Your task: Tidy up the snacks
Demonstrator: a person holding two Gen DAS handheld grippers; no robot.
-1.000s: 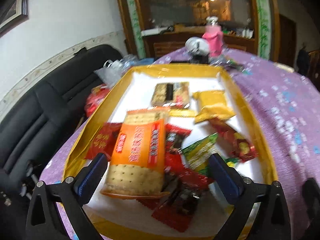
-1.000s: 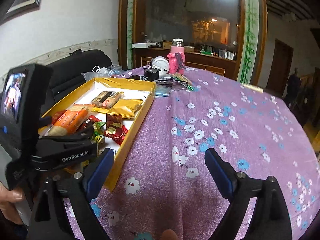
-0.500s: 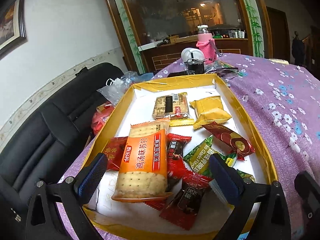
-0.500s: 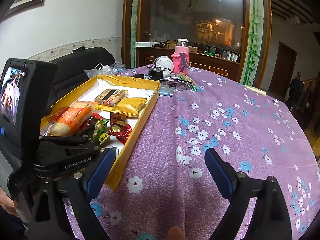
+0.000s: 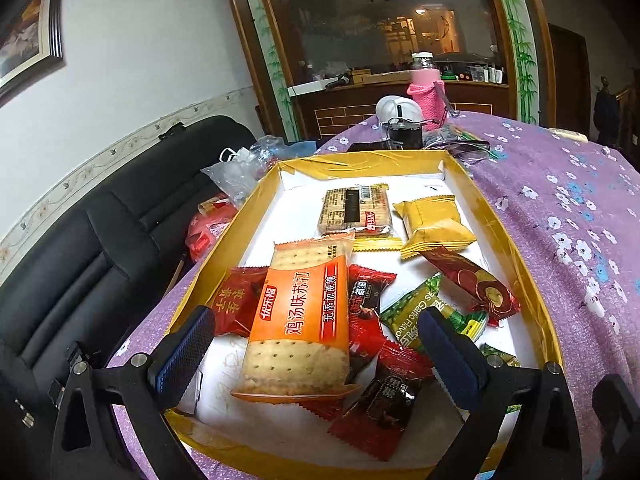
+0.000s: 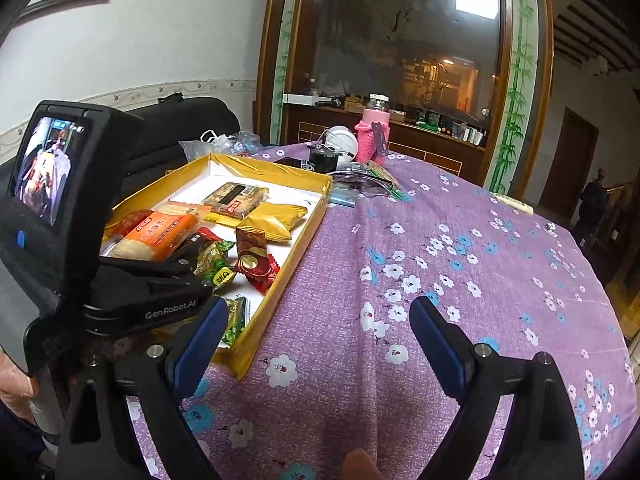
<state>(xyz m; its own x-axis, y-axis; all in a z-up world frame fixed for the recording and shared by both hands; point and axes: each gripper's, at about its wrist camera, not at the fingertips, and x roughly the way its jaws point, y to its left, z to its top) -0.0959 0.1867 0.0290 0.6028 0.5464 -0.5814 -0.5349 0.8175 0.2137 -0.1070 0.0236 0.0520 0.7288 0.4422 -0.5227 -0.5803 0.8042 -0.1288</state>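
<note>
Hovering above the near end of a shallow yellow box [image 5: 516, 236], the left tool [image 5: 316, 332] has its jaws spread wide and grips nothing; its blue pads [image 5: 182, 354] stand to either side of an orange cracker packet [image 5: 300, 320] without touching it. The box sits on a surface draped in a purple flowered cloth [image 6: 460, 280] and holds all the snacks. The cracker packet lies on top of several red candy wrappers [image 5: 372, 404], with a dark red wrapper [image 5: 236, 300] tucked under its left edge. To its right lie a green garlic-flavour packet [image 5: 416, 312] and a maroon and gold wrapper [image 5: 472, 280]. Further back are a yellow pillow pack [image 5: 436, 224] and, just beside it, a brown biscuit bar [image 5: 356, 208].

The right tool [image 6: 316, 332] hangs over bare cloth beside the box's right wall, its jaws likewise wide and holding nothing. Past the far end of the box stand a pink bottle [image 6: 374, 136], a white round object [image 6: 342, 142] and a small black item [image 6: 322, 160]. A black sofa [image 5: 80, 248] runs along the wall to the left.
</note>
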